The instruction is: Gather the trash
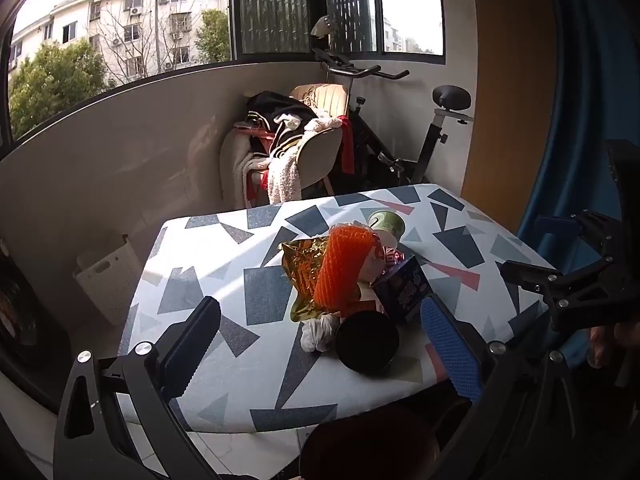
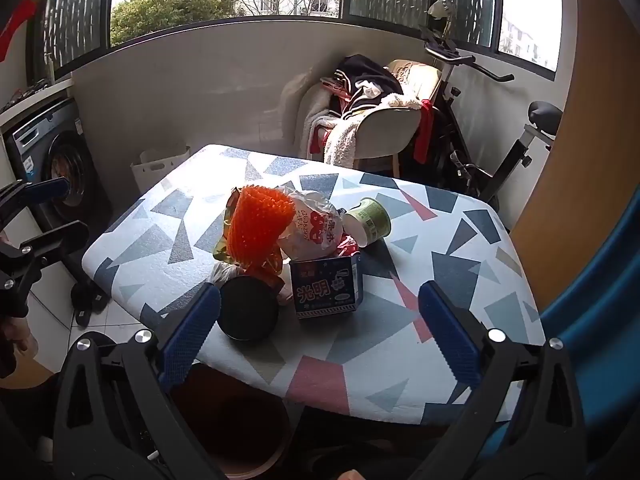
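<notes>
A heap of trash lies on the patterned table (image 1: 208,264) (image 2: 460,280): an orange foam net (image 1: 340,268) (image 2: 258,224), a gold wrapper (image 1: 304,276), a white printed bag (image 2: 316,224), a blue milk carton (image 1: 404,286) (image 2: 326,286), a green cup on its side (image 1: 388,224) (image 2: 368,220), a crumpled white tissue (image 1: 318,330) and a black round lid (image 1: 367,340) (image 2: 247,307). My left gripper (image 1: 320,356) is open and empty, just short of the lid. My right gripper (image 2: 320,340) is open and empty, in front of the carton.
A brown bin (image 2: 236,420) (image 1: 372,444) stands on the floor below the table's near edge. A chair piled with clothes (image 2: 376,120) and an exercise bike (image 1: 400,136) stand behind the table. A washing machine (image 2: 52,160) and a white basket (image 1: 108,276) are to the left.
</notes>
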### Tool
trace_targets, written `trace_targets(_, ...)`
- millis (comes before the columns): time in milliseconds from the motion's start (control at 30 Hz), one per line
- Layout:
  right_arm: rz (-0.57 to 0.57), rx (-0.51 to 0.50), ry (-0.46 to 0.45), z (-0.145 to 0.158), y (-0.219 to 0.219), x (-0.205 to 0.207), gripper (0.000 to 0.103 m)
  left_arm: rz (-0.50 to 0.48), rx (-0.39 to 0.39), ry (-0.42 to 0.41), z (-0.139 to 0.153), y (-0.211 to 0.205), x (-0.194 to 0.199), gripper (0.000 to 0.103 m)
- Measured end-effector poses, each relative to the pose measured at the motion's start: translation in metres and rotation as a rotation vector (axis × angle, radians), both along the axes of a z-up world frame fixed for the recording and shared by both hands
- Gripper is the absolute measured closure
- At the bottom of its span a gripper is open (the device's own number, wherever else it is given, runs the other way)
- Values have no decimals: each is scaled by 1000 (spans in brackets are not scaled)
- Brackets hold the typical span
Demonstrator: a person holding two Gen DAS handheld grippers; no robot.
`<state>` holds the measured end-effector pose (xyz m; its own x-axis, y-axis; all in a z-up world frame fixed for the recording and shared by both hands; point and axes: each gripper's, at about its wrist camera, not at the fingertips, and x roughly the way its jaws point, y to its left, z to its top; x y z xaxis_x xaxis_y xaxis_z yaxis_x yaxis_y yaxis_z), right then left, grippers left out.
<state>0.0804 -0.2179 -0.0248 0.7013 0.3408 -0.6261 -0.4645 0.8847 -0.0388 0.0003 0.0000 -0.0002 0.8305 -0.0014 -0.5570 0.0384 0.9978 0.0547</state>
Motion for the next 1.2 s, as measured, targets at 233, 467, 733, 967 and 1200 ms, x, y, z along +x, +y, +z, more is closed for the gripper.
trace_targets(233, -1, -3, 2, 0, 0, 0, 6, -5, 6, -12, 2, -1, -4, 5)
trace_targets(467, -3, -7, 1, -1, 1, -1, 6, -1, 4, 8, -2, 0, -1, 5)
trace_targets(733, -2, -9, 4, 0, -9, 1, 6, 6, 13, 14, -12, 5, -1, 5)
trace_targets(967, -9, -21, 1, -6, 0, -2, 6, 6, 14, 17, -13, 5, -1, 5)
trace_targets(1200, -9, -26, 2, -6, 1, -1, 6, 8, 14, 21, -15, 6, -4, 5)
